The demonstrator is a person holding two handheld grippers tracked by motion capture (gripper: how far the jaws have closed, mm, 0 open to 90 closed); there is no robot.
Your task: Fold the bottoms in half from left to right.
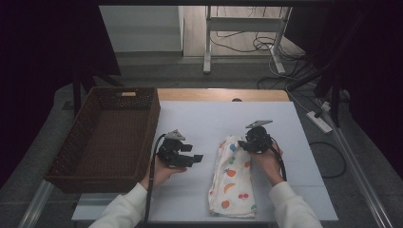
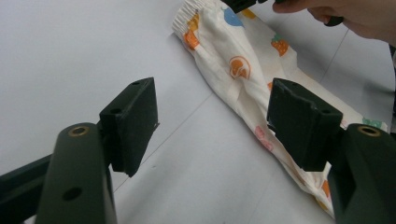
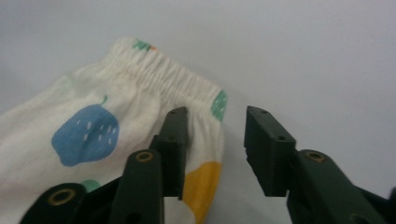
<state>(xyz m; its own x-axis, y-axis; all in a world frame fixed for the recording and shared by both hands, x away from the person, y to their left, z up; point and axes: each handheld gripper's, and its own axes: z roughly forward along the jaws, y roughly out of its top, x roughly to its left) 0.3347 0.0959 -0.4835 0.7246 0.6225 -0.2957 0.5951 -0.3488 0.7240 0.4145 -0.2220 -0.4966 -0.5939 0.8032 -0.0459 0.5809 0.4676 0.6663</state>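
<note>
A folded white cloth (image 1: 233,178) printed with coloured fruit lies lengthwise on the white table mat (image 1: 199,116), its elastic hem at the far end. My right gripper (image 1: 244,144) hovers at that far end. In the right gripper view its jaws (image 3: 215,140) stand apart over the hem's right corner, and the cloth (image 3: 93,130) lies beneath the left jaw, unpinched. My left gripper (image 1: 196,158) is held left of the cloth, pointing toward it. Its jaws (image 2: 212,123) are open with nothing between them, and the cloth (image 2: 233,65) lies beyond.
A dark brown wicker basket (image 1: 153,124) stands at the table's left side, close to my left hand. Bare white mat stretches beyond the cloth and to its right. Past the table's far edge are a desk frame (image 1: 207,42) and cables on the floor.
</note>
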